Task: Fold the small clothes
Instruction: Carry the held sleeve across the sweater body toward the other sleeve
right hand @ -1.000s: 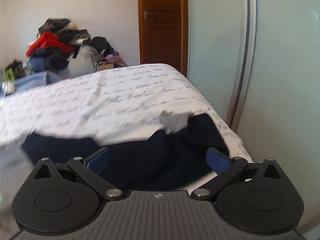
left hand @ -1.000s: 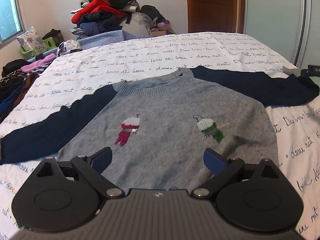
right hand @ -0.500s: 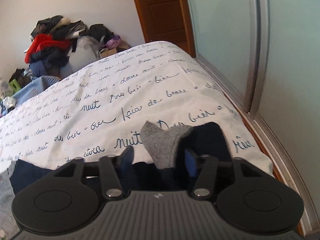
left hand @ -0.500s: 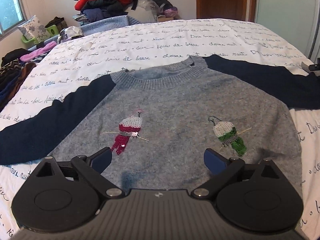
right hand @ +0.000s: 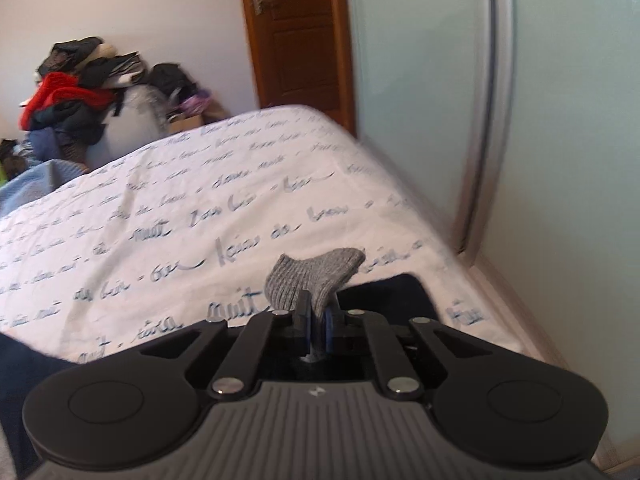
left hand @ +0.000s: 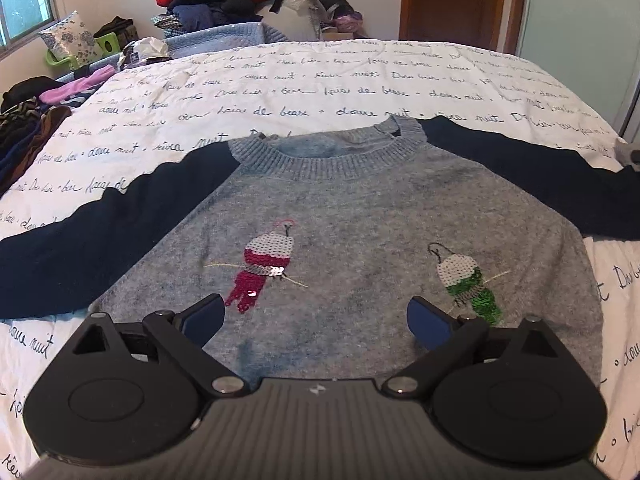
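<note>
Grey cuff (right hand: 316, 276) pinched in my right gripper (right hand: 316, 330); navy sleeve (left hand: 560, 184) runs left toward sweater (left hand: 360, 240), under my wide-open, empty left gripper (left hand: 316, 320).

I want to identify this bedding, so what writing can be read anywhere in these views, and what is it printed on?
"douce nuit": script repeated across the white bedspread.
"faire de beaux": the same bedspread; last letters uncertain.
"rêves": the same bedspread; partly legible.
Far rows and those in the right wrist view: too blurred to read.
Sweater: sequin birds only, no text.
Gripper bodies: a small white mark, no letters.
</note>
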